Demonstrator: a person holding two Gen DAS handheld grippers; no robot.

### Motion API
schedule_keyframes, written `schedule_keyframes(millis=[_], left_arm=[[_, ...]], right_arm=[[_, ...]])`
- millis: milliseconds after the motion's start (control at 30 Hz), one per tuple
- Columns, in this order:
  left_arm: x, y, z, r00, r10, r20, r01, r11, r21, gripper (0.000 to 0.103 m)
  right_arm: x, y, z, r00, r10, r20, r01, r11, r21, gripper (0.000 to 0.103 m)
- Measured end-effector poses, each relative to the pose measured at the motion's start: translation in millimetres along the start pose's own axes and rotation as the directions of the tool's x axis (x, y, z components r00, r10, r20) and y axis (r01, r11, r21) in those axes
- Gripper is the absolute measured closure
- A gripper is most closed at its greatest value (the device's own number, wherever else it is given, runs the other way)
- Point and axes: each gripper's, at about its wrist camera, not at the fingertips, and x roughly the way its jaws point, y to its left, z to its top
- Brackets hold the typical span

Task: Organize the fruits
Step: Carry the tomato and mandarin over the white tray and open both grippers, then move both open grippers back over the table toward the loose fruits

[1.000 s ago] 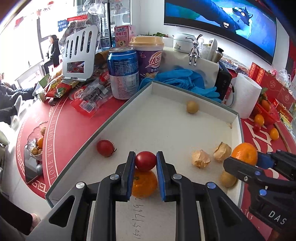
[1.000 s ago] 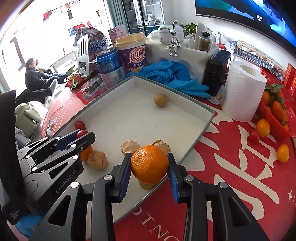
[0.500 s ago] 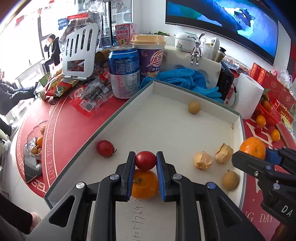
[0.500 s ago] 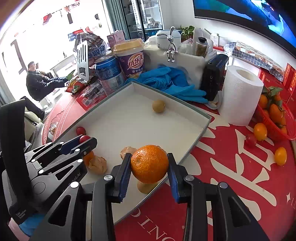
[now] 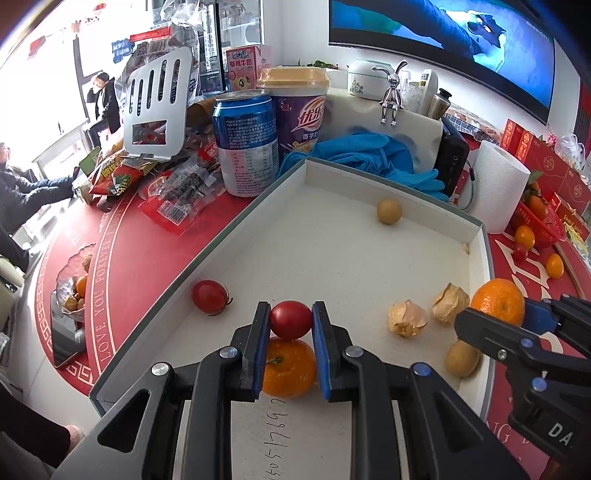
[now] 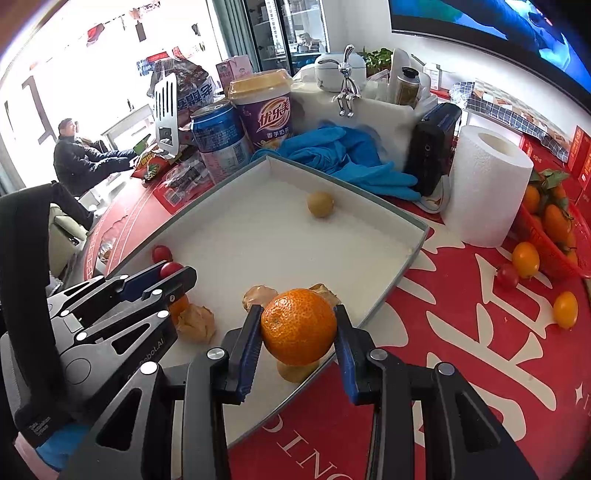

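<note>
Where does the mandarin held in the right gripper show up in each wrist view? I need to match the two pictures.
Left wrist view: the mandarin sits at the right edge, clamped in the right gripper, just past the tray's right wall.
Right wrist view: the mandarin is low and central, between the right gripper fingers.
Shared landmark: the paper roll beyond the tray's far right corner.

It looks like a shop or showroom: glass-door fridges [image 6: 284, 33] line the back wall, a big wall screen [image 5: 443, 33] plays a cartoon, red gift boxes [image 5: 532, 155] are stacked beside the bench [image 5: 147, 240], and people [image 6: 81, 155] sit by bright front windows.
</note>
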Motion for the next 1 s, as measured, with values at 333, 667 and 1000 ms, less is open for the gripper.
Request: schedule_keyframes(millis=[333, 667, 1000], left_arm=[[-4.4, 3.4, 0.3, 1.0, 0.015, 0.009, -0.015, 1.0, -0.027, 0.04], [-12.8, 5.8, 0.2, 1.0, 0.014, 0.026, -0.012, 0.998, -0.065, 0.025], [-55.2, -46.4, 0.3, 0.993, -0.083, 0.082, 0.075, 0.992, 0.101, 0.021]], right_arm=[[2.0, 4.4, 8.5, 1.0, -0.012, 0.02, 0.012, 1.0, -0.023, 0.045], [-27.5, -21.2, 12.5, 0.995, -0.029, 0.097, 0.024, 0.998, 0.057, 0.0], [-50.7, -91.4, -22.6, 0.992, -0.118, 0.052, 0.101, 0.963, 0.249, 0.001]])
